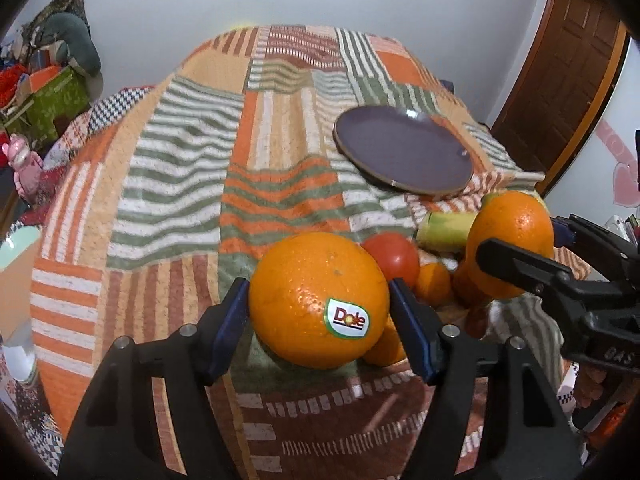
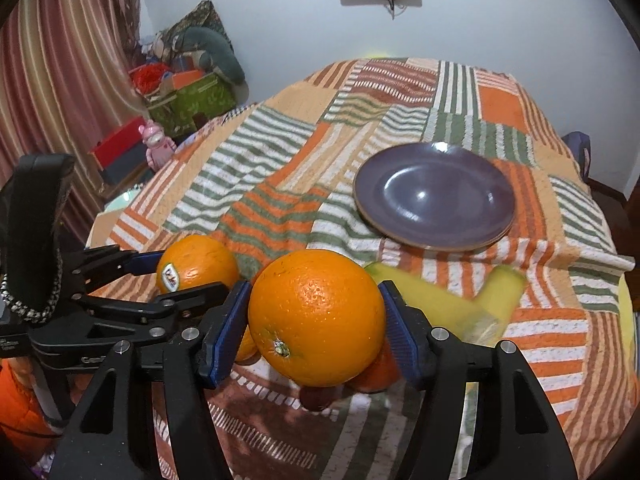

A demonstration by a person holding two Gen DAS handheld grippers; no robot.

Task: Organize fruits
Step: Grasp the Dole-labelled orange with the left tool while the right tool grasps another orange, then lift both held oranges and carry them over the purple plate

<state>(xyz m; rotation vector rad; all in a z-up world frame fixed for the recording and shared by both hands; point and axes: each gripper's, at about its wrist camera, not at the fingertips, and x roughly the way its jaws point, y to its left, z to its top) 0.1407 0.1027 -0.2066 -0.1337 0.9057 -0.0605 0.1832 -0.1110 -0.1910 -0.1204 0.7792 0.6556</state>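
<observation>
The left gripper [image 1: 318, 304] is clenched on an orange with a brand sticker [image 1: 318, 300], its blue pads pressing both sides of the fruit. The right gripper [image 2: 314, 320] is clamped the same way on a second, plain orange [image 2: 316, 316]. Both oranges look lifted just clear of the striped cloth [image 1: 180, 168] that covers the tabletop, near its close edge; a shadow shows beneath the stickered one.

Under and behind the held fruit lies the rest of the pile: a red tomato [image 1: 394, 254], a few smaller oranges [image 1: 432, 282] and a banana [image 2: 452, 300] to the right, blurred in the right wrist view. A purple plate [image 2: 434, 196] sits farther back and to the right on the cloth, with nothing on it, well apart from the pile.

The step in hand appears to be the pick-up: each gripper has taken one orange out of the heap. The plate is the likely place for sorted fruit, though the pictures do not settle that.

The next move calls for carrying both oranges away and to the right over the cloth, high enough to pass the plate's rim, and setting them down softly before the pads let go. Round fruit may roll on a shallow plate, and the two grippers are close together, so they need room from each other on the way.
</observation>
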